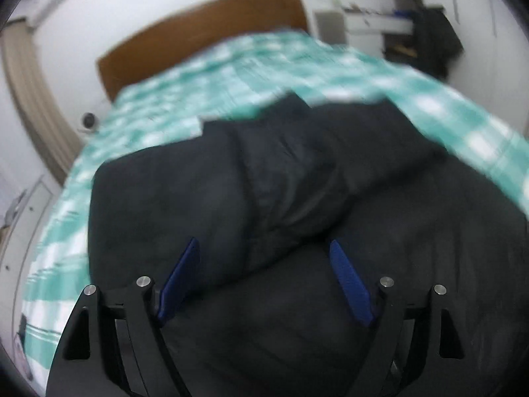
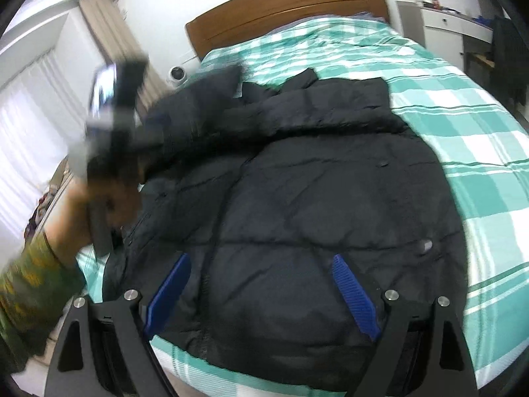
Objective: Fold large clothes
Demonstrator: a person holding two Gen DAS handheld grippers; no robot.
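Observation:
A large black puffer jacket (image 2: 297, 198) lies spread on the bed, collar toward the headboard; one sleeve (image 2: 281, 112) is folded across the chest. In the left wrist view the jacket (image 1: 264, 182) fills the foreground, blurred by motion. My left gripper (image 1: 264, 248) is open above the jacket with nothing between its blue fingers. It also shows blurred in the right wrist view (image 2: 112, 125), held by a hand at the jacket's left side. My right gripper (image 2: 261, 261) is open and empty, just above the jacket's lower part.
The bed has a teal and white checked cover (image 2: 463, 139) and a wooden headboard (image 2: 284, 3). A white desk (image 2: 456, 26) with dark clothing hung near it stands at the far right. Curtains (image 2: 109, 33) and a small white fan (image 2: 178, 74) are at the left.

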